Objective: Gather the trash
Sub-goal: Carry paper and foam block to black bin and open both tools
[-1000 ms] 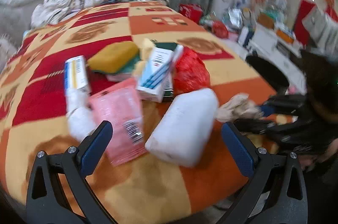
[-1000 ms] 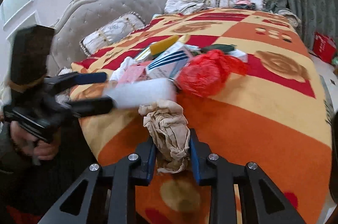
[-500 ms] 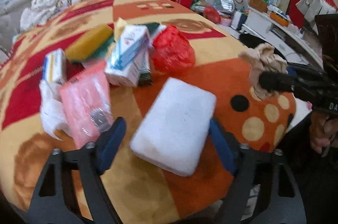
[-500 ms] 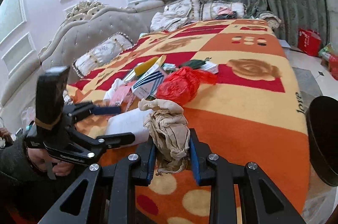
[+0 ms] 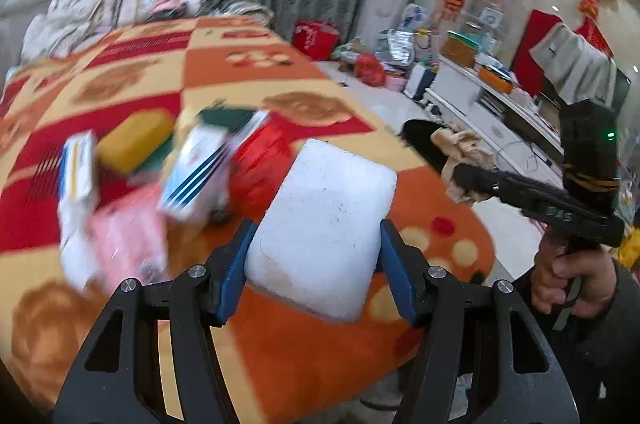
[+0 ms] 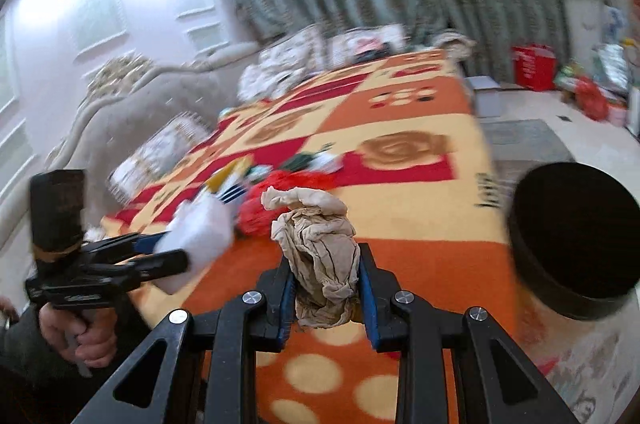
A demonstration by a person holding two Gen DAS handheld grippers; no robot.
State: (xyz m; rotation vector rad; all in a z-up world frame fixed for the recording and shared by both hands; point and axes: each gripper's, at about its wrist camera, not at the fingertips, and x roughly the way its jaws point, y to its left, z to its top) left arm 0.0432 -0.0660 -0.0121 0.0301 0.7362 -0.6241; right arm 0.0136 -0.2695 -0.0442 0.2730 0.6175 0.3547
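The left claw [image 5: 314,264], spread around the one white foam block [image 5: 324,224] half a second ago, now clamps it, lifted above the bed [image 5: 248,75]. The right claw [image 6: 326,294] still grips one crumpled beige rag [image 6: 320,256], left of one black bin [image 6: 572,244].

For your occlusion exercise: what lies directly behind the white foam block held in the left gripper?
Behind the white foam block the red plastic bag and orange-patterned blanket show. The block hides part of each; anything else behind it cannot be seen.
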